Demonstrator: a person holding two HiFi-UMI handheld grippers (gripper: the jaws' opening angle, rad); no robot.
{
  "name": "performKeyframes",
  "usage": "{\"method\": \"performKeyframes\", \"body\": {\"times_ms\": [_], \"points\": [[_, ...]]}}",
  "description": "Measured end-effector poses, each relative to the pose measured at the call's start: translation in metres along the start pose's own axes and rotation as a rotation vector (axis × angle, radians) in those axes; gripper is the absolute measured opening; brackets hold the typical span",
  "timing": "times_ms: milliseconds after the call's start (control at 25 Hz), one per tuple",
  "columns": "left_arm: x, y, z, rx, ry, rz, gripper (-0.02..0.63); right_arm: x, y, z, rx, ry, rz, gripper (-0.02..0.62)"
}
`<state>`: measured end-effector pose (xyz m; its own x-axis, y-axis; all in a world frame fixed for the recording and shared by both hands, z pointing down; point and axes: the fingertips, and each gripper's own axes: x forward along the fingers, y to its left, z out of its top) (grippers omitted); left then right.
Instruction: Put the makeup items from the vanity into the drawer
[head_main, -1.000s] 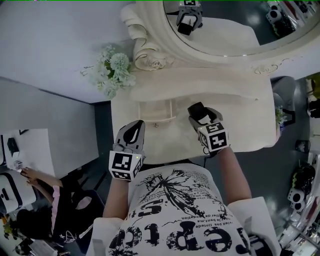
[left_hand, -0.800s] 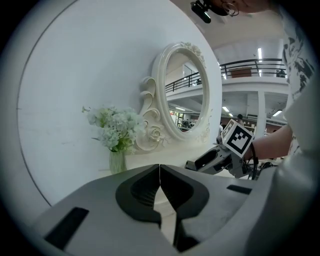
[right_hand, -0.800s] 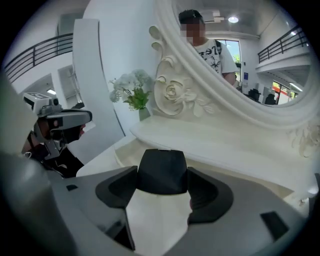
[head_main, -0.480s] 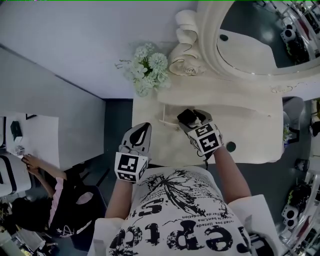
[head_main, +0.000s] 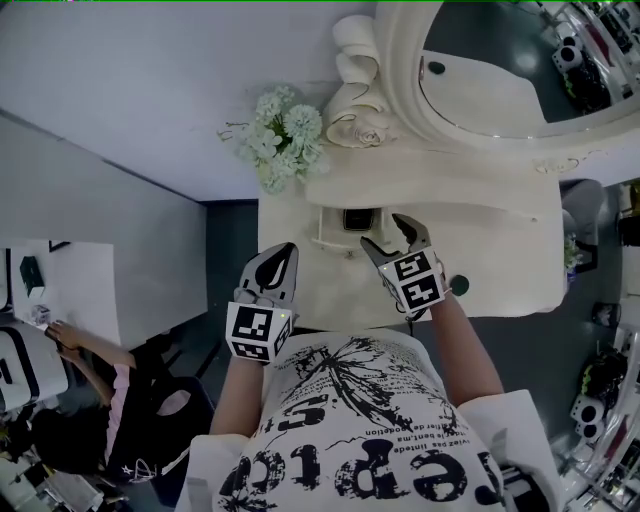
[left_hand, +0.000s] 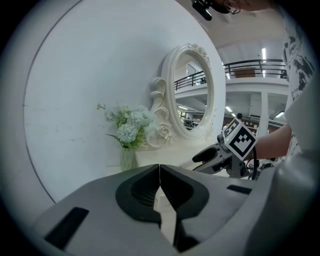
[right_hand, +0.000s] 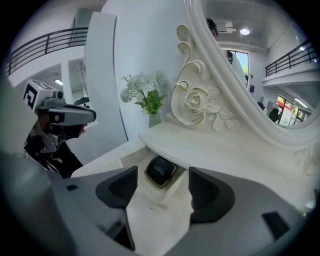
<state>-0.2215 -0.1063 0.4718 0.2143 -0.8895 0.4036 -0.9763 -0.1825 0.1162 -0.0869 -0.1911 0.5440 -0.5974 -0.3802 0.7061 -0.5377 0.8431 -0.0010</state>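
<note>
My right tool (head_main: 386, 232) hangs open just outside the drawer (head_main: 325, 228), a black compact (head_main: 357, 219) lying inside it; my left tool (head_main: 279, 263) is closed, empty.

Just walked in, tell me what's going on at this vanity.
A person works at a white vanity with a gripper in each hand. A dark compact lies in the open drawer, and the right gripper hangs open and empty right in front of it. The left gripper is shut on nothing, held back near the person's body.
</note>
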Motion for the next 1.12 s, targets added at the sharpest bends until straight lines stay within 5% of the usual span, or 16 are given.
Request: {"method": "performKeyframes", "body": {"times_ms": [240,640,880,1120], "points": [[0.029,-0.040,0.006,0.041,0.008,-0.103,0.020,-0.039,-0.049,-0.048,0.123,0.017,-0.113,0.314],[0.086,-0.139,0.004,0.123,0.064,-0.346,0.020,-0.118,-0.103,-0.185,0.367,0.147,-0.317,0.314],[0.101,-0.175,-0.007,0.158,0.117,-0.421,0.020,-0.129,-0.110,-0.247,0.464,0.235,-0.340,0.314],[0.100,-0.181,-0.018,0.177,0.164,-0.422,0.020,-0.108,-0.107,-0.259,0.454,0.277,-0.300,0.313]]}}
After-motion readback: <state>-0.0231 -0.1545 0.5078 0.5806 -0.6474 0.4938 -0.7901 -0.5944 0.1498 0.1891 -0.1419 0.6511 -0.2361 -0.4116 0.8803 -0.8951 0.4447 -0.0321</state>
